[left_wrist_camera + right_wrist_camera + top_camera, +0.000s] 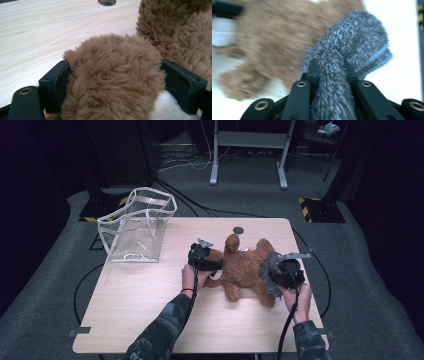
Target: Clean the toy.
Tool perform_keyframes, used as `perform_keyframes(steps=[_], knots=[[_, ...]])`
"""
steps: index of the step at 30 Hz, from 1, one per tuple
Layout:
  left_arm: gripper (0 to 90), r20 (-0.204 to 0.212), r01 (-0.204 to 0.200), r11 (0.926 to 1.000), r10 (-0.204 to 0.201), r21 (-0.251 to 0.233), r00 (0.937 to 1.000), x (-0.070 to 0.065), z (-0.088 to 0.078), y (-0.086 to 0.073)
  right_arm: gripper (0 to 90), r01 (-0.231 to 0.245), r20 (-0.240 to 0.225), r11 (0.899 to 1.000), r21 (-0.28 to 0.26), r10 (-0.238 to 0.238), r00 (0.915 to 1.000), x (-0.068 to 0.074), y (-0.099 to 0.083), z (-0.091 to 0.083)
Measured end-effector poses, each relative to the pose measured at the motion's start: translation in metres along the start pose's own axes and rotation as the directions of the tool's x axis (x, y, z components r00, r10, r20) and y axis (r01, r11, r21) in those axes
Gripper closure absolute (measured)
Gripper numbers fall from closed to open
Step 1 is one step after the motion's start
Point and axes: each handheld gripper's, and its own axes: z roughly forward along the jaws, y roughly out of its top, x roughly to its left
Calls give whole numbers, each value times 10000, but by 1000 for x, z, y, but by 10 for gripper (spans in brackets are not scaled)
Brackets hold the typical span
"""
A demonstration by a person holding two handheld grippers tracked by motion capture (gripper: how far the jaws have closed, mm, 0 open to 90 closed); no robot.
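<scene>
A light wooden table with a round cable hole stands on grey carpet. Black cables run across the floor behind it. Farther back stands a grey metal frame on two feet. Yellow-and-black striped bases sit at either side. The surrounding room is dark, with black walls.

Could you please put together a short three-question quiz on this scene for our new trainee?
1. True or false: the right gripper is shut on the fuzzy grey sock.
2. Which part of the brown plush teddy bear sits between the jaws of the left gripper: A) a fluffy brown limb, B) its white label?
3. What stands at the wooden table's far left corner?

Key: 1 true. 2 A. 3 The clear plastic bag with white trim.
</scene>
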Motion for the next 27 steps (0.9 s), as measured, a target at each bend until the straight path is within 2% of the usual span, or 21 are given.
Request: perform_keyframes(steps=[2,3,5,9,12,17,21,23,25,27], knots=[[163,11,-22,9999,22,106,10000,0,0,1,742,557,198,9975,443,-566,9982,13,1,13],[163,34,-42,9999,41,121,10000,1,0,1,743,753,330,9944,740,-779,9964,16,-2,21],[163,90,-70,9999,68,142,9999,1,-1,1,745,899,563,9911,979,-957,9938,14,-13,35],[163,96,-160,9998,159,131,9998,0,-2,1,754,254,301,9946,1011,-286,9991,3,-26,42],[163,72,-282,9994,280,194,9996,-1,-4,0,757,314,220,9942,1026,-339,9992,2,-28,42],[163,87,-318,9993,316,210,9995,-1,-5,-1,760,25,105,9951,989,-36,9999,-2,-33,41],[164,50,-251,9996,250,145,9997,0,-3,-1,766,-236,522,9916,1270,170,9985,-12,-44,37],[164,110,-58,9999,56,121,9999,3,-1,-1,760,-108,964,9800,1986,-85,9953,-19,-52,39],[164,94,-76,9999,74,151,9999,4,1,0,756,-398,998,9821,1843,216,9948,-25,-58,35],[164,39,46,9999,-46,99,10000,3,2,0,756,-681,1107,9902,1223,545,9924,-25,-52,23]])
